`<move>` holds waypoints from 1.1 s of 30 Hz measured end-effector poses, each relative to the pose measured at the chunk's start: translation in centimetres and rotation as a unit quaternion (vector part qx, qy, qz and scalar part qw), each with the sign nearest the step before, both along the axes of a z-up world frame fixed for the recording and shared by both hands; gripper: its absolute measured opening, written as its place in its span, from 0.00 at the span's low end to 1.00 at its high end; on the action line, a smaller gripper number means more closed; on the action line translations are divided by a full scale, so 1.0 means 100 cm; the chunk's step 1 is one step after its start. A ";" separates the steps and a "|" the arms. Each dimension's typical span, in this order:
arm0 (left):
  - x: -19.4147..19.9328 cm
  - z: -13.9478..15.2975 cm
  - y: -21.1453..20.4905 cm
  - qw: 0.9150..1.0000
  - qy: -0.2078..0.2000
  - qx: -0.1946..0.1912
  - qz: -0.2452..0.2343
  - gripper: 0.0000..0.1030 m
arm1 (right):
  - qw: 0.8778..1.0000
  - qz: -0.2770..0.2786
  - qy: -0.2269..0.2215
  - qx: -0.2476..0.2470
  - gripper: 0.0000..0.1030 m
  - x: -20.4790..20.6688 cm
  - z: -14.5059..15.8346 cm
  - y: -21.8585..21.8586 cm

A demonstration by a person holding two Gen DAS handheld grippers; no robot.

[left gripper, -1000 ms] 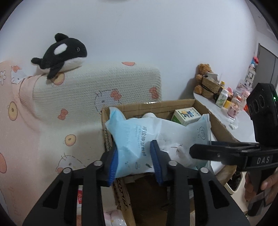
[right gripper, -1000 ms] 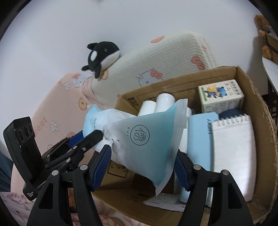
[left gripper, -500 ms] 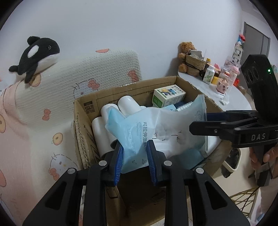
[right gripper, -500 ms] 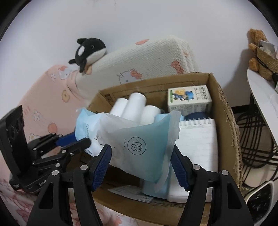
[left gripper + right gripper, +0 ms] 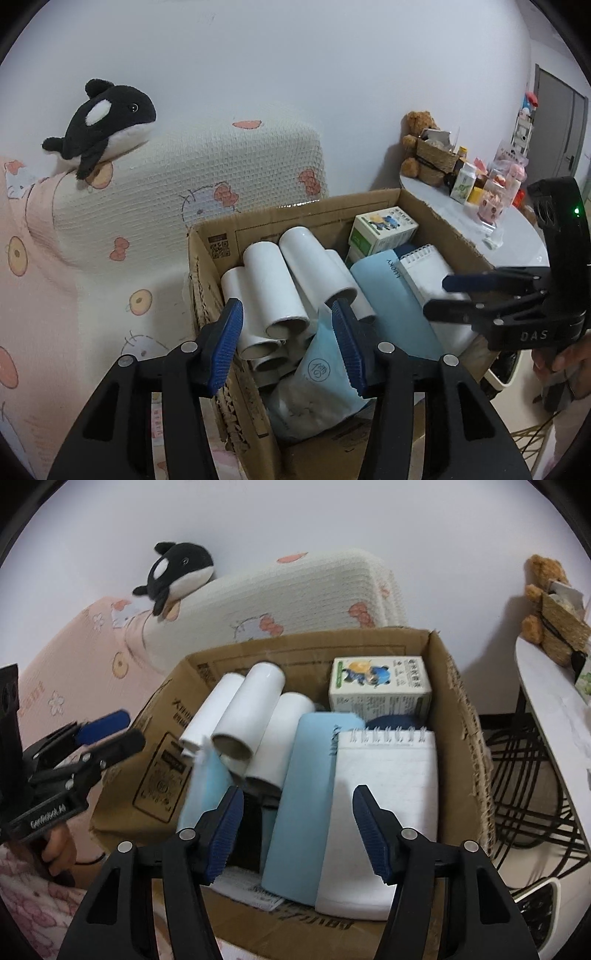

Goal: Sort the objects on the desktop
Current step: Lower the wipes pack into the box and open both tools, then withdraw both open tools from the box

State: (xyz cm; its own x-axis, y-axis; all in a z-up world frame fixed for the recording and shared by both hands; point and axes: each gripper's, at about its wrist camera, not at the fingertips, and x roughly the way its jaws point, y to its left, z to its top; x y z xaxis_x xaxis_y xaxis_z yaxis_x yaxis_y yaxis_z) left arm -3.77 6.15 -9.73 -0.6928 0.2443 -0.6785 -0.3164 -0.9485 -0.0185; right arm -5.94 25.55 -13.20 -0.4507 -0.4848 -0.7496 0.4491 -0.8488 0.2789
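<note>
crinkly blue pouch [image 5: 317, 373] seemingly loose in cardboard box [image 5: 207, 258]; left fingers [image 5: 229, 332] opening, right fingers [image 5: 369, 830] closing, empty.

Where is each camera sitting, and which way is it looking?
Left wrist: sits on the left gripper, whose jaws are opening with nothing held, looking down into the cardboard box; the right gripper and a hand show at the right edge.
Right wrist: sits on the right gripper, jaws closing on nothing, looking down into the box from its other side; the left gripper shows at the left edge.
Both see: the white rolls, notebook, small printed box, blue packet and whale toy.
</note>
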 end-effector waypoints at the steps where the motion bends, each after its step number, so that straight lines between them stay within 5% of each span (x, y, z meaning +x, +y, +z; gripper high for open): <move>1: 0.000 0.000 0.001 1.000 -0.001 0.000 -0.001 0.47 | 1.000 0.004 -0.006 -0.008 0.57 0.001 0.000 0.000; 4: -0.001 -0.003 0.005 1.000 -0.010 -0.003 -0.009 0.20 | 0.999 0.025 -0.030 -0.033 0.57 0.002 0.003 -0.003; 7: -0.003 -0.006 0.006 1.000 -0.020 0.001 -0.010 0.11 | 0.998 0.053 -0.036 -0.028 0.57 0.005 0.009 -0.015; 14: -0.001 -0.005 0.002 1.000 -0.020 0.017 -0.011 0.11 | 0.989 0.121 -0.082 0.006 0.57 -0.002 0.000 -0.055; 15: -0.001 -0.004 0.001 1.000 -0.018 0.019 -0.009 0.11 | 0.986 0.142 -0.087 0.023 0.53 -0.001 -0.004 -0.065; 16: 0.000 -0.004 0.000 1.000 -0.016 0.021 -0.007 0.11 | 0.982 0.160 -0.087 0.045 0.39 -0.001 -0.007 -0.074; 18: 0.001 -0.002 -0.005 0.999 -0.013 0.029 -0.002 0.11 | 0.976 0.180 -0.086 0.089 0.32 -0.001 -0.013 -0.089; 26: -0.001 -0.003 -0.022 0.998 -0.023 0.056 0.015 0.11 | 0.951 0.218 -0.132 0.173 0.32 -0.005 -0.042 -0.131; 33: 0.001 -0.008 -0.012 0.998 -0.041 0.038 -0.029 0.13 | 0.949 0.213 -0.137 0.190 0.32 -0.002 -0.038 -0.135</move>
